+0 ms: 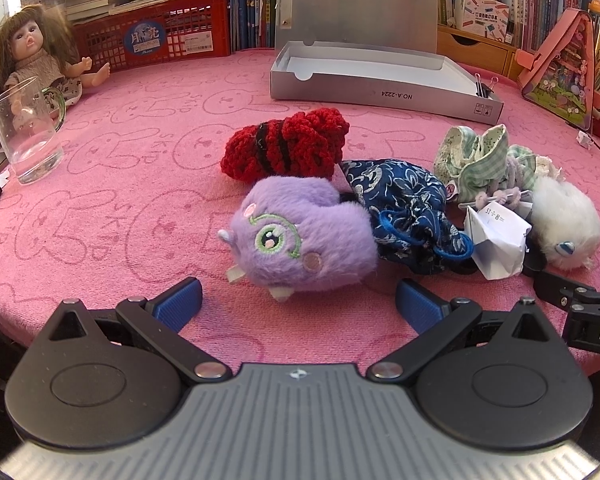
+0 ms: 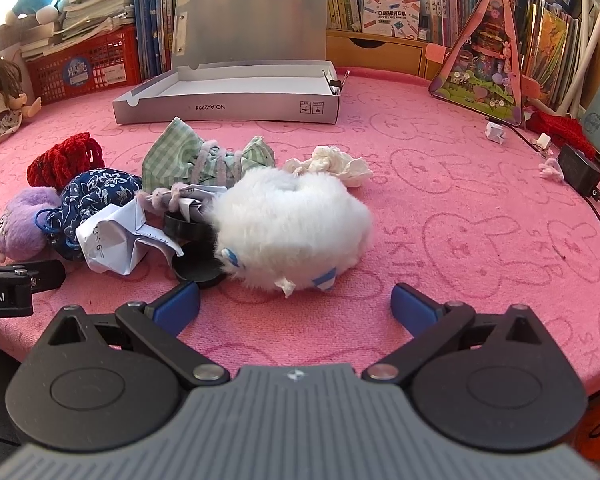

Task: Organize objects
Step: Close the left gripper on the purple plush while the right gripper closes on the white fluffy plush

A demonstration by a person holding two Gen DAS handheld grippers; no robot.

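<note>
A pile of small things lies on the pink cloth: a purple plush (image 1: pixel 300 236), a red knitted pouch (image 1: pixel 284 148), a blue patterned pouch (image 1: pixel 404 208), a green checked cloth (image 1: pixel 480 160), folded paper (image 1: pixel 496 240) and a white plush (image 2: pixel 288 220). My left gripper (image 1: pixel 298 304) stands open just short of the purple plush, touching nothing. Wide open too, my right gripper (image 2: pixel 296 304) hovers just before the white plush. A black round lid (image 2: pixel 198 268) lies beside the white plush. An open grey box (image 2: pixel 228 96) stands behind the pile.
A glass mug (image 1: pixel 26 136) and a doll (image 1: pixel 32 56) sit at the far left. Behind are a red crate (image 1: pixel 156 36), shelves of books and a pink triangular toy (image 2: pixel 488 60). A black adapter (image 2: pixel 580 172) with cable lies at the right edge, and crumpled tissue (image 2: pixel 328 164) behind the white plush.
</note>
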